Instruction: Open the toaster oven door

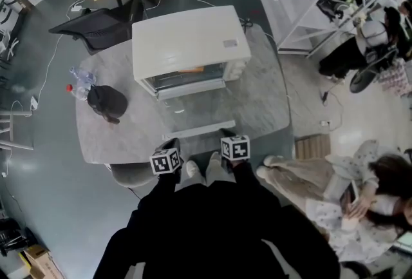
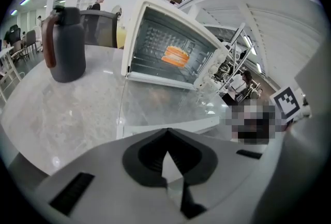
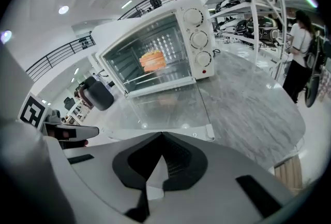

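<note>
Glass oven door [image 1: 193, 113] flat, just beyond left tongs [image 1: 172, 142], right tongs [image 1: 224, 134]

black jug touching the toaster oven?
Apart. The head view shows bare table between the jug and the toaster oven; the left gripper view shows the same gap.

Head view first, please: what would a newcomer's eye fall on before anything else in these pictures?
The white toaster oven in the middle of the grey table, its glass door lying open flat toward the person, with orange food on the rack inside. Next, the dark jug at the oven's left in the head view, and the left claw and right claw, both shut and empty, at the table's near edge.
</note>
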### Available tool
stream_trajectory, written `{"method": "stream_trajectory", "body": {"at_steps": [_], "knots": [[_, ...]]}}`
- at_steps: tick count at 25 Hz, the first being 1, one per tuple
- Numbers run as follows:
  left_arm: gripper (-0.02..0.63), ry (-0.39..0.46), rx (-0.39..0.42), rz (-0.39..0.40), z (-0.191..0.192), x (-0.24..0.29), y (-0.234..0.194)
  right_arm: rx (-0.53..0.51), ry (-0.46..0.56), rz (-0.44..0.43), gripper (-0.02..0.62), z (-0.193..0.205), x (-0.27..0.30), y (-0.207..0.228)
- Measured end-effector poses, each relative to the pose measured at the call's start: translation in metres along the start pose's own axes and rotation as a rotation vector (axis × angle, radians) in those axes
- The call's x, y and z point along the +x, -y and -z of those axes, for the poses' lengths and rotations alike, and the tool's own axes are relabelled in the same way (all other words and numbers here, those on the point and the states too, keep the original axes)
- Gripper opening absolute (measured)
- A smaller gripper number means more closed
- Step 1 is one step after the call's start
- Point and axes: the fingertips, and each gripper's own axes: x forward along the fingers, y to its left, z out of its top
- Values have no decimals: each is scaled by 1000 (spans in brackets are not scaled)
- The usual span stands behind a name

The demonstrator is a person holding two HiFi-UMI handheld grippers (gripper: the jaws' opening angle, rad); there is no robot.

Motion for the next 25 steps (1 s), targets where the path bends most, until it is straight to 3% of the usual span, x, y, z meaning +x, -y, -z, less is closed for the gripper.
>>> {"method": "stream_trajectory", "body": {"at_steps": [25], "knots": [[3,466,208,93,-154,-116,83,-72,515,-109,3,-146,-143,-60]]}}
